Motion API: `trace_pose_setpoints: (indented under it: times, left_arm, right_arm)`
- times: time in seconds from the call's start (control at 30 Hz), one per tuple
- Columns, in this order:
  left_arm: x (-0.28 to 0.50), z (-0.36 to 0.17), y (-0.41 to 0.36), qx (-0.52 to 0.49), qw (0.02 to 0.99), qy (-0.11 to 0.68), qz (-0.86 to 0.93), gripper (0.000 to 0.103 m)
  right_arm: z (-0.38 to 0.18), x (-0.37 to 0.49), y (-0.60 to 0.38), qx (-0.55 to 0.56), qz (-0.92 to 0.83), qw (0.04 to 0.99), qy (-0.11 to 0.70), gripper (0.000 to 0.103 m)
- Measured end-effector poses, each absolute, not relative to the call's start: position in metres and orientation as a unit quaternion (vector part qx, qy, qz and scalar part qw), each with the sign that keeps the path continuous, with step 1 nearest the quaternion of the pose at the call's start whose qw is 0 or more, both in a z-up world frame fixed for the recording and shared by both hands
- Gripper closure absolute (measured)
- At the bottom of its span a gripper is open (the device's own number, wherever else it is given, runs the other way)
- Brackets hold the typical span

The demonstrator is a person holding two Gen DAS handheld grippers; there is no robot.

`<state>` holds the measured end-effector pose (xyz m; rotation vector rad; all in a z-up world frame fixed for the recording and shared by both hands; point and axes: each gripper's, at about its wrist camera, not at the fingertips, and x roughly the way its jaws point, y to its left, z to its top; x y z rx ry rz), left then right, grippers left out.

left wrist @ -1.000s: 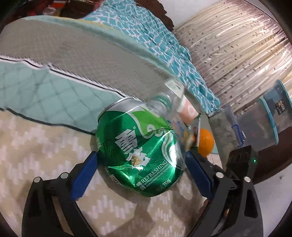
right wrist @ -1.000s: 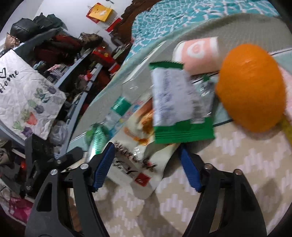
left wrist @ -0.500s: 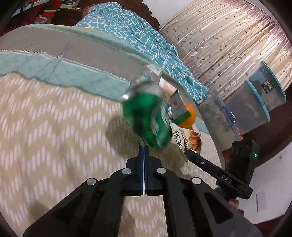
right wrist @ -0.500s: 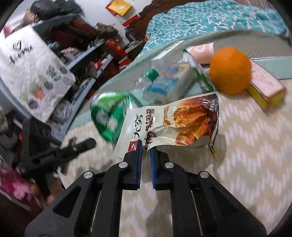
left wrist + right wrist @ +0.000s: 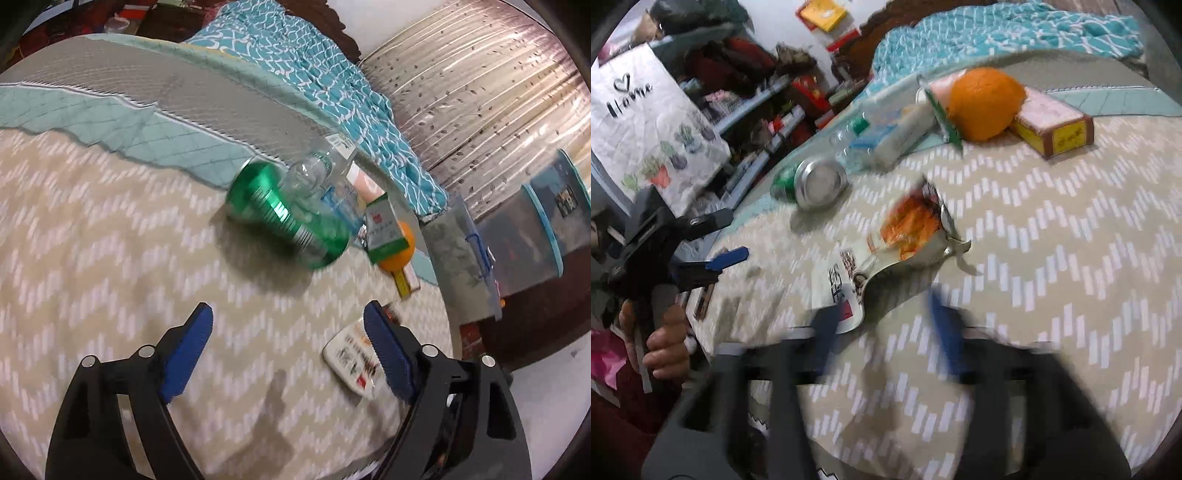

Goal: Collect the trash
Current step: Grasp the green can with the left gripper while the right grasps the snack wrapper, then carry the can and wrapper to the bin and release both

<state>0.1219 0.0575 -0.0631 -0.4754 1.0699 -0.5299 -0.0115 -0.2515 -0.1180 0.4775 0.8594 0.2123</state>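
Green can and snack packet lay loose on the chevron bedspread, both grippers spread wide.

Left wrist view: the green can point(image 5: 286, 218) lay on its side at frame centre, well above the empty left gripper point(image 5: 288, 330). Right wrist view: the snack packet point(image 5: 886, 251) lay mid-frame, its lower edge just above the blurred, parted fingers of the right gripper point(image 5: 886, 328); the can sat upper left.

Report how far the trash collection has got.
Done: nothing looks collected. No bin or bag with trash in it shows.
In hand: nothing. The left gripper and right gripper are both open and empty.
Left: the green can, plastic bottle, snack bag and green wrapper all lie on the bed, beside an orange and a box.
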Motion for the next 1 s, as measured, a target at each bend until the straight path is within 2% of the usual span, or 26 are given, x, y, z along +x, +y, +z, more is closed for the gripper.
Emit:
trace_pose_setpoints:
  times: [0.2,0.33,0.43,0.5,0.53,0.6,0.67,0.7,0.77,0.87,0.9,1.0]
  left_arm:
    - [0.166,-0.074,0.038,-0.277,0.764,0.525,-0.253,0.021]
    - [0.183,-0.103,0.039,-0.341,0.727,0.548,-0.233,0.023]
    - [0.186,-0.106,0.047,-0.369,0.724,0.534,-0.235,0.025]
    - [0.188,-0.110,0.053,-0.377,0.722,0.536,-0.223,0.047]
    - [0.189,-0.113,0.056,-0.382,0.719,0.537,-0.220,0.052]
    - [0.193,-0.121,0.062,-0.418,0.700,0.528,-0.238,0.075]
    - [0.193,-0.122,0.067,-0.431,0.693,0.523,-0.244,0.078]
    - [0.192,-0.121,0.067,-0.430,0.693,0.522,-0.250,0.083]
    - [0.185,-0.113,0.064,-0.415,0.698,0.517,-0.271,0.089]
    - [0.167,-0.096,0.058,-0.364,0.725,0.508,-0.289,0.091]
    - [0.160,-0.091,0.057,-0.357,0.726,0.502,-0.304,0.091]
    - [0.136,-0.074,0.048,-0.330,0.730,0.487,-0.349,0.091]
  right_arm:
    - [-0.121,-0.009,-0.255,0.242,0.110,0.869,0.417,0.029]
    - [-0.123,-0.007,-0.252,0.247,0.123,0.865,0.419,0.030]
    - [-0.125,0.004,-0.247,0.258,0.129,0.860,0.421,0.031]
    - [-0.127,0.015,-0.248,0.278,0.133,0.850,0.426,0.034]
    - [-0.128,0.020,-0.248,0.287,0.133,0.846,0.428,0.036]
    - [-0.133,0.029,-0.247,0.302,0.119,0.838,0.438,0.048]
    - [-0.143,0.037,-0.247,0.329,0.127,0.817,0.456,0.080]
    - [-0.146,0.037,-0.249,0.348,0.132,0.809,0.455,0.084]
    - [-0.146,0.034,-0.248,0.349,0.133,0.809,0.454,0.085]
    - [-0.143,0.025,-0.249,0.352,0.138,0.809,0.449,0.087]
    - [-0.141,0.021,-0.250,0.355,0.140,0.811,0.444,0.095]
    - [-0.133,0.012,-0.258,0.352,0.132,0.821,0.430,0.096]
